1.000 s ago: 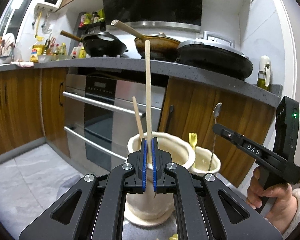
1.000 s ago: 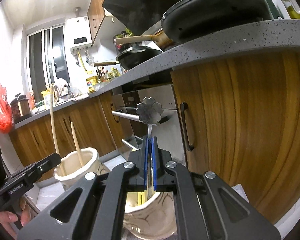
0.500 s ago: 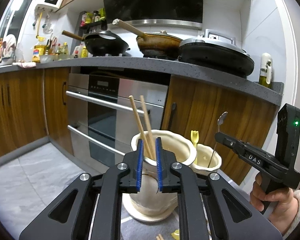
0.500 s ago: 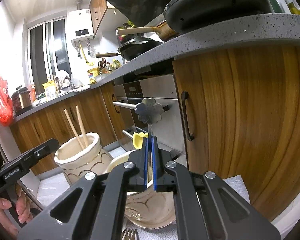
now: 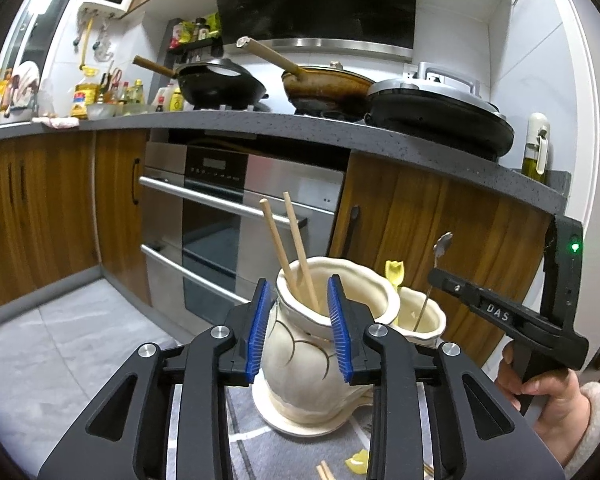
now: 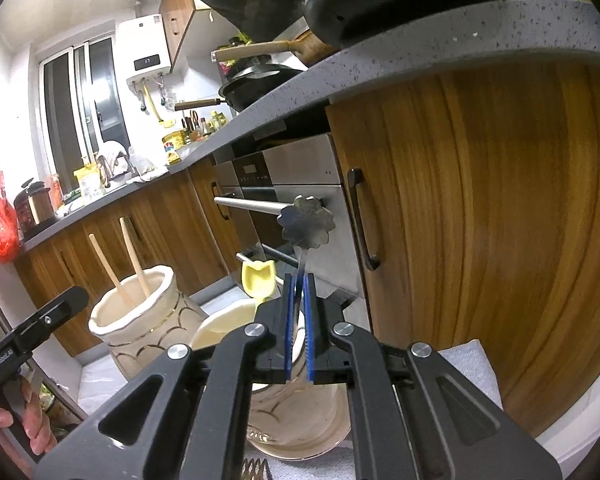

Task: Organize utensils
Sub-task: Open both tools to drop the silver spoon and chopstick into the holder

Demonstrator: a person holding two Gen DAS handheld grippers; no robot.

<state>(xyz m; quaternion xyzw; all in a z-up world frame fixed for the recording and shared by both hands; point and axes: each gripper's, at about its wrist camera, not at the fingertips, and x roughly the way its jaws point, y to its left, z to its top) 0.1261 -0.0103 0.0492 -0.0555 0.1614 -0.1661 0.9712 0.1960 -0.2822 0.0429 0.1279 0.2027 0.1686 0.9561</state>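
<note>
Blue pads mark your left gripper (image 5: 300,328) in the left wrist view. It points slightly downward at the tall cream jar (image 5: 320,344), and its jaws are opening with nothing clamped — the pads stand apart on either side of the jar's neck, which sits behind them. Two wooden chopsticks (image 5: 296,248) lean inside that jar, free of the pads. The jar stands on a saucer on the grey cloth (image 5: 300,452). Just right of it is the smaller cream jar (image 5: 424,316) with a yellow utensil (image 5: 395,273) sticking up. At the right edge your right hand (image 5: 548,396) grips the handle of the right gripper (image 5: 434,276), which pinches a thin metal spoon (image 5: 442,245) above the small jar.

In the right wrist view, your right gripper (image 6: 298,312) tilts slightly down, jaws clenched on the stem of the metal spoon (image 6: 308,226) — its flower-shaped end stands upright above the pads, and the stem runs down toward the smaller jar (image 6: 228,324). The yellow utensil (image 6: 258,278) rises just left of the pads. Farther left stands the tall jar (image 6: 140,320) with both chopsticks (image 6: 134,254), and your left hand (image 6: 24,416) holds the left gripper at the frame's left edge.
</note>
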